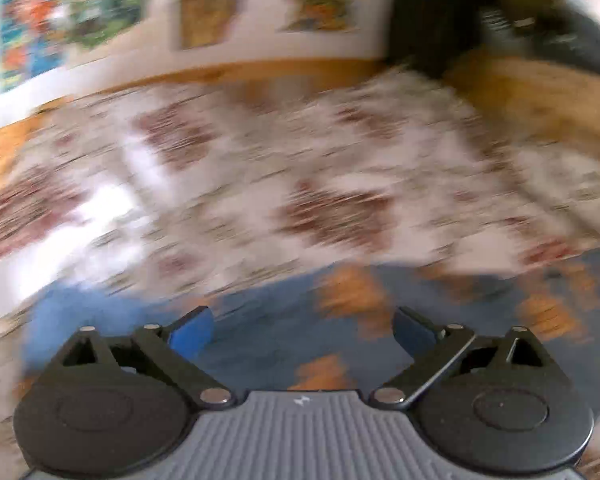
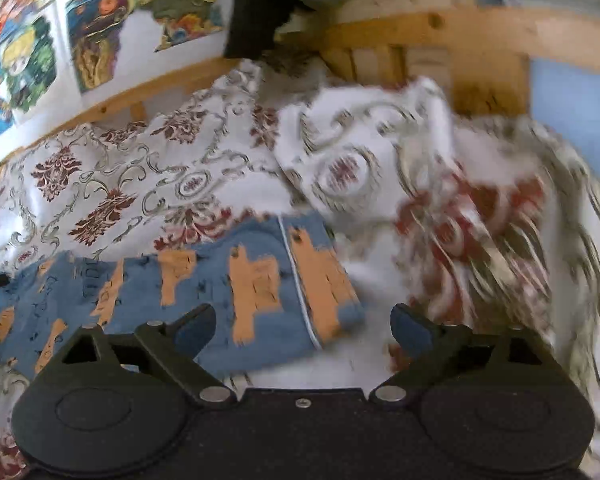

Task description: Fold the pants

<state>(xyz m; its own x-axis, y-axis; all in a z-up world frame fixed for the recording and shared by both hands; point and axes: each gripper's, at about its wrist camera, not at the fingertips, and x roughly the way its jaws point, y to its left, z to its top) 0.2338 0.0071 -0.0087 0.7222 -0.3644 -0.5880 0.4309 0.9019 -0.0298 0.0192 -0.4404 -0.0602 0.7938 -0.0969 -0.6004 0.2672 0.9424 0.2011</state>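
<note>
Item: pants [image 2: 220,280], blue cloth with orange blocks and a thin white piping line. They lie flat on the bed, on the bedspread [image 2: 100,184], a white cover with dark red floral figures. One squared end of the pants lies just before the right claw; the rest runs off toward the left edge of the right wrist view.

Right claw [image 2: 303,326]: jaws spread wide, nothing between them, poised over the near edge of the pants. Contact with the cloth cannot be told.

Left claw [image 1: 303,330]: jaws likewise apart and empty, above blue-and-orange cloth that fills the lower part of a heavily blurred view.

Beyond the pants: a rumpled heap of the same bedspread, then the wooden bed frame [image 2: 460,28] and coloured posters [image 2: 100,20] on the wall.

Step in hand, as judged: approach before a fold; no grasp is made. How many folds are done cannot be told.

Next move calls for: each claw lowered to an edge of the pants, closed on the cloth only and not the bedspread beneath, then lifted together.
</note>
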